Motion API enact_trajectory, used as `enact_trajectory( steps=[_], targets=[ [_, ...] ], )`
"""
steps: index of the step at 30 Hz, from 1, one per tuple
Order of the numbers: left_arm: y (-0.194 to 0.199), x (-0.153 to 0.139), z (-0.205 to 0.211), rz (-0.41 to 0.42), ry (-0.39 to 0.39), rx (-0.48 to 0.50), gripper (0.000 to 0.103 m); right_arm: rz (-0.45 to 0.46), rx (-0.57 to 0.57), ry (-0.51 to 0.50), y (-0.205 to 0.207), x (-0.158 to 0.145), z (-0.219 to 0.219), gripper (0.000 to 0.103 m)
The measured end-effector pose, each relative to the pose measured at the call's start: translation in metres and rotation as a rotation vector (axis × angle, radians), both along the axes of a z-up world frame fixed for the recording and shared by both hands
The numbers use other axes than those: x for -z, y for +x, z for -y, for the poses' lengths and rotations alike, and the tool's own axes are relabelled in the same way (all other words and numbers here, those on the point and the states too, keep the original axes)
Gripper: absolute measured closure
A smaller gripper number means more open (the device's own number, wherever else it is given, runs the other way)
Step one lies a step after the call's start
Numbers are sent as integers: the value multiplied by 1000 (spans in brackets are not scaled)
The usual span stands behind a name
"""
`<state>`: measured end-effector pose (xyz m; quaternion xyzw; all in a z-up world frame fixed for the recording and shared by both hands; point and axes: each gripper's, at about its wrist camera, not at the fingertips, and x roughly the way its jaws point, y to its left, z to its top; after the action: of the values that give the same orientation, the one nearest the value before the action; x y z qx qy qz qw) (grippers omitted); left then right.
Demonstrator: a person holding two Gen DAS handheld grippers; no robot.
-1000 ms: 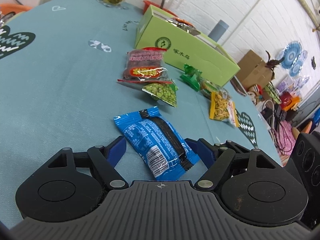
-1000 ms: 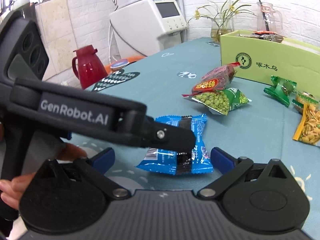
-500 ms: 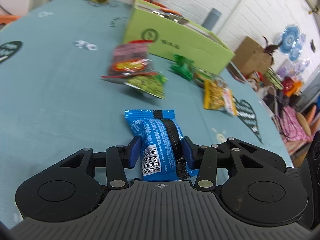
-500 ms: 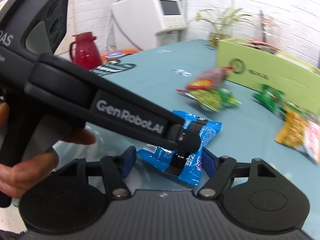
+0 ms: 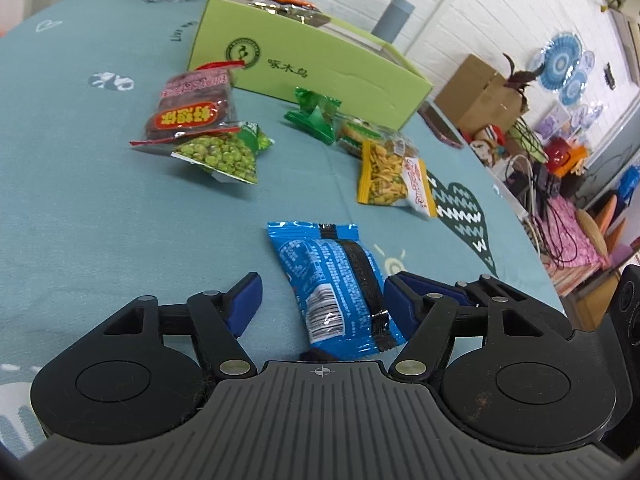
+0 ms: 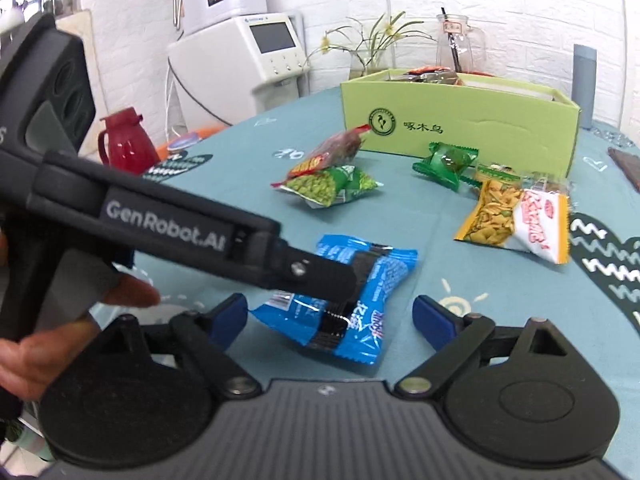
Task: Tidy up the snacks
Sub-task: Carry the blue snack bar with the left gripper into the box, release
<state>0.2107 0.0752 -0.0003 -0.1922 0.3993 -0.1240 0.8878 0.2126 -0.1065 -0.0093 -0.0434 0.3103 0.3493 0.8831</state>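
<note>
A blue snack packet (image 5: 334, 284) with a black stripe lies between the spread blue fingers of my left gripper (image 5: 320, 300), which is open around it. In the right wrist view the same packet (image 6: 360, 300) sits between the open fingers of my right gripper (image 6: 332, 316), partly hidden by the left gripper's black body (image 6: 168, 228) crossing in front. The green open box (image 5: 304, 60) holding several snacks stands farther back; it also shows in the right wrist view (image 6: 456, 124).
Loose snacks lie on the teal tablecloth (image 5: 80, 200): a red packet (image 5: 192, 112), green peas (image 5: 224, 156), a green candy packet (image 5: 312, 116), a yellow bag (image 5: 392, 176). A vase (image 6: 368, 60), glass jug (image 6: 456, 48) and grey bottle (image 6: 584, 80) stand behind the box.
My left gripper closed on the blue packet half a second ago and has now opened again. The right gripper's fingers narrowed, then spread wide. The packet has shifted slightly.
</note>
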Motion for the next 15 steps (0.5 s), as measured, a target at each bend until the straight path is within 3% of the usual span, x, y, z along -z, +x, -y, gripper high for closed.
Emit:
enact_trajectory(
  steps=[1,2,3,7,15],
  targets=[
    [1,0,4,3,13,8,60,-2,-18,-10,0,2,-3,14],
    [2,0,8,3,25,22,79,26,-28,-29,-2,3,-7,19],
    [2,2,14,0,35,45,83,47,-32,-54,-5,2,-11,23],
    [0,-9,28,28,114,36,88,70,-22,-60,-5,-5,-8,25],
    [58,-67,34,128,42,75,87,231,49,-33,43,-56,6,25]
  ],
)
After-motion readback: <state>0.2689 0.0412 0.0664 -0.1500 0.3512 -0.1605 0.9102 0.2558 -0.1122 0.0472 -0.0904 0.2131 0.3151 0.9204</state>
